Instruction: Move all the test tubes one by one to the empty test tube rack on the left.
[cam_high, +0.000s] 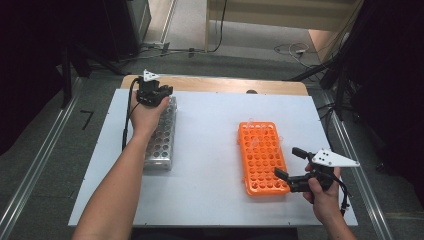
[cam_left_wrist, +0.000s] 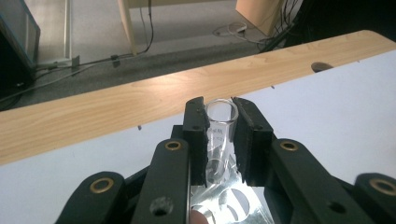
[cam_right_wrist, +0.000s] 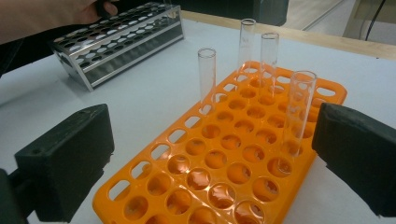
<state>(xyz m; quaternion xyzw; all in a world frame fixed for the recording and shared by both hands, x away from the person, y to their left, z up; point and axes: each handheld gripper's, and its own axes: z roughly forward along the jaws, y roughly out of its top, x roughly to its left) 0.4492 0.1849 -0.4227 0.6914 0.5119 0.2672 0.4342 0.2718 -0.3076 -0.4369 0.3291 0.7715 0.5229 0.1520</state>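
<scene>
My left gripper (cam_high: 152, 92) (cam_left_wrist: 219, 135) is shut on a clear glass test tube (cam_left_wrist: 219, 122), held upright between the jaws. It hangs over the far end of a shiny metal tube rack (cam_high: 161, 135) (cam_left_wrist: 229, 200), whose holes show just below the tube. An orange plastic tube rack (cam_high: 261, 157) (cam_right_wrist: 219, 158) lies at the table's right centre, with several empty glass tubes (cam_right_wrist: 207, 74) standing in it. My right gripper (cam_high: 286, 161) (cam_right_wrist: 212, 158) stands open at the near right corner of the orange rack, nothing between its jaws.
White table sheet (cam_high: 210, 130) with a wooden strip (cam_high: 220, 84) (cam_left_wrist: 116, 107) along its far edge. Beyond it the floor carries cables (cam_high: 295, 50). The metal rack (cam_right_wrist: 116, 42) and the left hand (cam_right_wrist: 56, 14) lie far left in the right gripper view.
</scene>
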